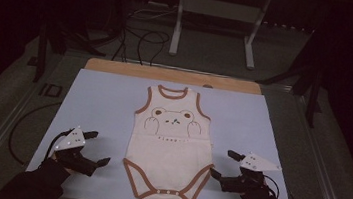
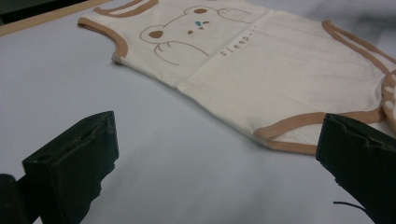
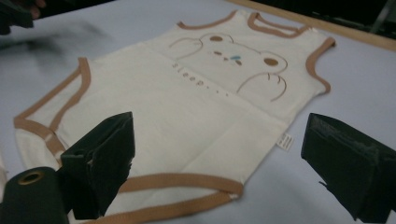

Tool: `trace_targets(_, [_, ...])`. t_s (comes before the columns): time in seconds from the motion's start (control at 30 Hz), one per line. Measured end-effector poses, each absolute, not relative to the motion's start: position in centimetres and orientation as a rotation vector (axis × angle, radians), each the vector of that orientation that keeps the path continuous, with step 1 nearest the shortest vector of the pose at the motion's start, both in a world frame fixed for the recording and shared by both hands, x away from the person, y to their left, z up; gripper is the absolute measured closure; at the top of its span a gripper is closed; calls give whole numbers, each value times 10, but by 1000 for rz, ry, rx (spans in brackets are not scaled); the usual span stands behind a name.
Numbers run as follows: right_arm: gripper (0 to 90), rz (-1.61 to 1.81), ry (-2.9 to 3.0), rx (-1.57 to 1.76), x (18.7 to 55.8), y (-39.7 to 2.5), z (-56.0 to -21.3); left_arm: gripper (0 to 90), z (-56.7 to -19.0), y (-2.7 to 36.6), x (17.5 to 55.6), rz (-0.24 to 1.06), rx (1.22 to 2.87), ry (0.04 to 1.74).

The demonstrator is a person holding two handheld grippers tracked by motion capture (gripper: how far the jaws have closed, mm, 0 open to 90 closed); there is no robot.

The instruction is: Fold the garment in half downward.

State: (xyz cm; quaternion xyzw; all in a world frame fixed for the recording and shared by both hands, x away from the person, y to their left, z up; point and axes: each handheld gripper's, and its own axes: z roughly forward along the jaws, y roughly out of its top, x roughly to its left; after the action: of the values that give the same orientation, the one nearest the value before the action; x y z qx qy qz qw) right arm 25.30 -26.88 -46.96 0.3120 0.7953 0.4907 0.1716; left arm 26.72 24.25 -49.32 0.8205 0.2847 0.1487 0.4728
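A cream bodysuit (image 1: 171,146) with brown trim and a bear print lies flat on my tabletop (image 1: 99,100); my left claw (image 1: 92,148) and right claw (image 1: 221,164) flank it, jaws apart.

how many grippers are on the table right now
2: the left gripper sits open beside the bodysuit's left leg opening, and the right gripper sits open beside its right one.

Both hands reach in low, left gripper (image 1: 91,147) and right gripper (image 1: 224,164) each with jaws spread wide.
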Motion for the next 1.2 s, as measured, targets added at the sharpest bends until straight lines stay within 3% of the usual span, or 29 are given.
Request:
trace_targets(0.7, [101,1415,2199,820,280,-262,-424,0,-467,234,291,367,2042,642])
trace_targets(1.2, [101,1383,2241,800,309,-253,-418,0,-455,219,320,346,2082,642])
